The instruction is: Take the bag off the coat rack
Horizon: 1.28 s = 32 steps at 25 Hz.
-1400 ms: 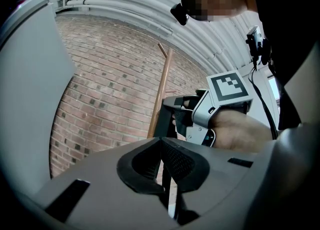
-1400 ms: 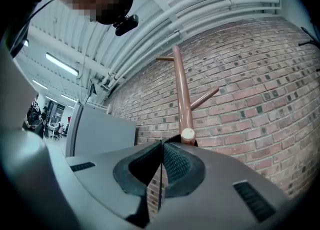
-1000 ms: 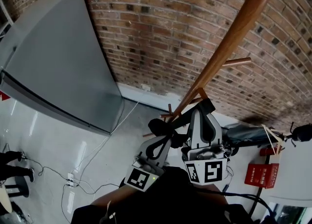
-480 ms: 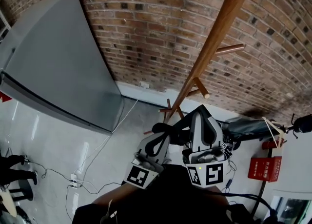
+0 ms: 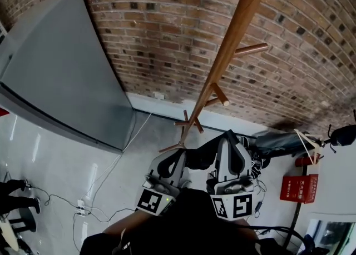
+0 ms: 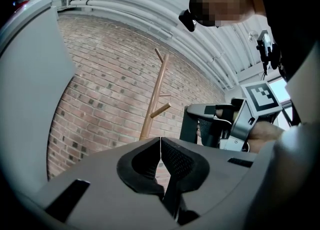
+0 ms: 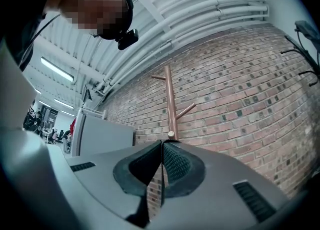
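The wooden coat rack [image 5: 233, 31] stands against the brick wall, its pegs bare in every view. No bag shows in any frame. Low in the head view, my left gripper [image 5: 192, 158] and right gripper [image 5: 228, 135] sit side by side in front of the rack's base, both clear of it. The left gripper [image 6: 160, 141] has its pads pressed together on nothing, with the rack [image 6: 152, 103] beyond them. My right gripper [image 7: 162, 144] is likewise shut and empty, pointing up at the rack [image 7: 170, 103].
A large grey panel [image 5: 61, 76] leans along the wall at left. Cables [image 5: 111, 176] trail over the pale floor. At right are a dark parked vehicle [image 5: 278, 140] and a red box [image 5: 295, 187]. The right gripper's body [image 6: 225, 121] is close beside the left one.
Both grippers have drawn back and down from the rack's lower peg, which the right one was near a second ago. The rack now stands farther off in the head view.
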Available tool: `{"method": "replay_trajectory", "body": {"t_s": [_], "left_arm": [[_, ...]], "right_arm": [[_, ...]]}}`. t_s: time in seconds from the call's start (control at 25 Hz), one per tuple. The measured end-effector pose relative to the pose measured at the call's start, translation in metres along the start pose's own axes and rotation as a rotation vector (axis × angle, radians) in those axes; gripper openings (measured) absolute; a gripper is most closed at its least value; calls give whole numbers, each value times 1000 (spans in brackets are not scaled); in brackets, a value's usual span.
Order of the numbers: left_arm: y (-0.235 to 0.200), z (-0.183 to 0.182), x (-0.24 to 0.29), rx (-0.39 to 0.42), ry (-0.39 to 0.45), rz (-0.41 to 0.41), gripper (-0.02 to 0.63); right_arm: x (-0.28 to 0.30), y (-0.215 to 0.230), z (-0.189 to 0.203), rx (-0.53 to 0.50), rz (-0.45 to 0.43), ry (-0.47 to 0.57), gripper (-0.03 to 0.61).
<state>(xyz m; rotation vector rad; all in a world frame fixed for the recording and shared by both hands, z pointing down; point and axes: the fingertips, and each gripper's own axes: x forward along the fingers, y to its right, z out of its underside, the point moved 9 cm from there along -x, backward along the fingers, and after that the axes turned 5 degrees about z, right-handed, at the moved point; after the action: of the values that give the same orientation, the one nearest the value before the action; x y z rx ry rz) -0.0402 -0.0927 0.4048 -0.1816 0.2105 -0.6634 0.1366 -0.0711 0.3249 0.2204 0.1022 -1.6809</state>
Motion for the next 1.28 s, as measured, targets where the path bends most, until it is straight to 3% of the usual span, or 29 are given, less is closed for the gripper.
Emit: {"method": "replay_trajectory", "body": {"t_s": [0.28,0.72,1.28], "left_arm": [[8,-8,10,-1,36,26,18],[20,-3,24,-1,17,79,18],[15,-6,24,17,16,54,18]], "right_arm": [[-16,0,5,-8,24,-32,20],[-34,6,5,-33,54,-20,20],[-33,14,11,-39,71,-33,20]]}}
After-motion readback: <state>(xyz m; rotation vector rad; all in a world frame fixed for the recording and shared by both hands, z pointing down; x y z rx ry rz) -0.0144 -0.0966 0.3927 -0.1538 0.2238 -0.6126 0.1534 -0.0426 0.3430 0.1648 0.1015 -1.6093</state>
